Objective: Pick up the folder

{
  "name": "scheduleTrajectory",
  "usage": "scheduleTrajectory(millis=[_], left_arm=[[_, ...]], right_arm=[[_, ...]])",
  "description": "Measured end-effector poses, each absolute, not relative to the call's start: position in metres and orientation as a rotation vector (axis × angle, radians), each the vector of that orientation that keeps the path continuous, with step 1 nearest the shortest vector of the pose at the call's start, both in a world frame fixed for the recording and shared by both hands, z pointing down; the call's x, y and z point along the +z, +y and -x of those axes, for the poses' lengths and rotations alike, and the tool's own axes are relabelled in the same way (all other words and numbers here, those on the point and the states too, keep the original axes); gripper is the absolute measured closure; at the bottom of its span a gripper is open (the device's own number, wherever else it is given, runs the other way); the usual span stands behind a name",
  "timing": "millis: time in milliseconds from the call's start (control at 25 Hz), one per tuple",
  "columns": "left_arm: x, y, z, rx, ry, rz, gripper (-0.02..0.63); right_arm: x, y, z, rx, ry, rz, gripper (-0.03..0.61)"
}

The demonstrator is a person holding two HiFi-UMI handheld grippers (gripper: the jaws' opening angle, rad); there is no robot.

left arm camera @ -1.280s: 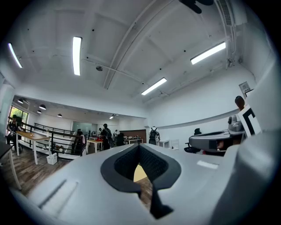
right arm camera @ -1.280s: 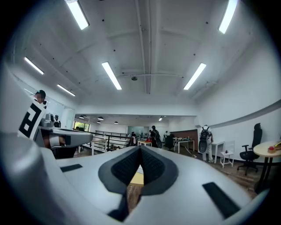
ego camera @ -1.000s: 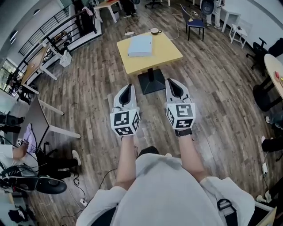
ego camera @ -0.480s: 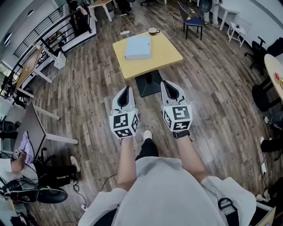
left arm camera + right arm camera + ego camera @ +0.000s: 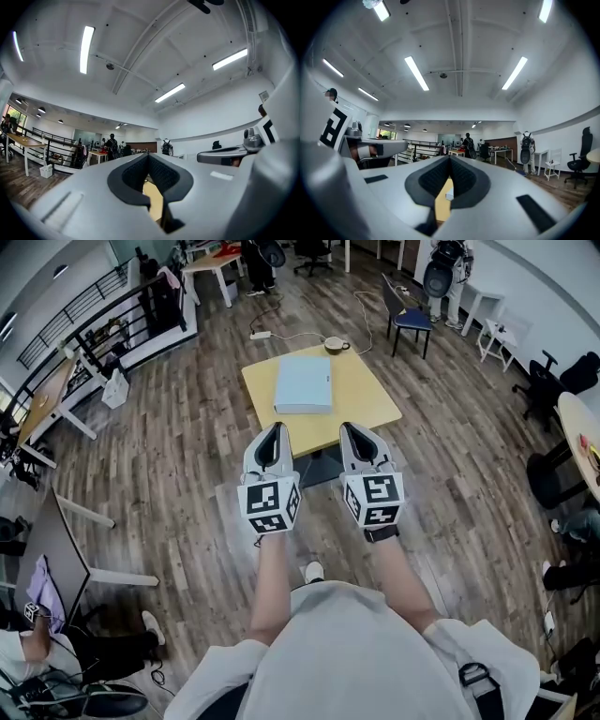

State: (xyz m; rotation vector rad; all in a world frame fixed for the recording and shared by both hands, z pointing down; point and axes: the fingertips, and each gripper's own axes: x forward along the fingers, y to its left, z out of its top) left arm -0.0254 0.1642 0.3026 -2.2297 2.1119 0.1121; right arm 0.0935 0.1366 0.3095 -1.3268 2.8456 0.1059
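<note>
A pale blue folder (image 5: 304,384) lies flat on a small square yellow table (image 5: 366,395) ahead of me. My left gripper (image 5: 275,431) and right gripper (image 5: 352,431) are held side by side, pointing level at the table's near edge, both shut and empty. They stop short of the folder. In the right gripper view a corner of the folder (image 5: 448,195) and the yellow tabletop (image 5: 440,205) show through the gap behind the shut jaws. The left gripper view shows only a strip of yellow tabletop (image 5: 153,201).
A cup on a saucer (image 5: 333,345) sits at the table's far edge. A blue chair (image 5: 406,315) stands beyond on the right, desks (image 5: 214,261) and a railing (image 5: 112,310) on the left. People stand far back in the room. Wooden floor surrounds the table.
I have walked towards the yellow table. Both grippers now reach its near edge, where a second ago they were well short of it. Their jaws stayed shut.
</note>
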Motion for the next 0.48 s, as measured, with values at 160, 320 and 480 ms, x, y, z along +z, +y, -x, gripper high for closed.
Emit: scheduleTrajectory(millis=[160,320,480], left_arm=[[0.318,0.132,0.063,0.086,2.116,2.255,0.604],[0.338,0.104,0.089,0.056,2.139,2.274,0.604],[0.359,0.077,0.106,0.028,2.159,2.306,0.604]], right_arm=[[0.32,0.105,-0.047,0.109,2.868,1.34,0.569],[0.336,0.078,-0.021,0.088,2.883,1.362,0.569],[0.356,0.046,-0.005,0.056,2.909,1.389,0.569]])
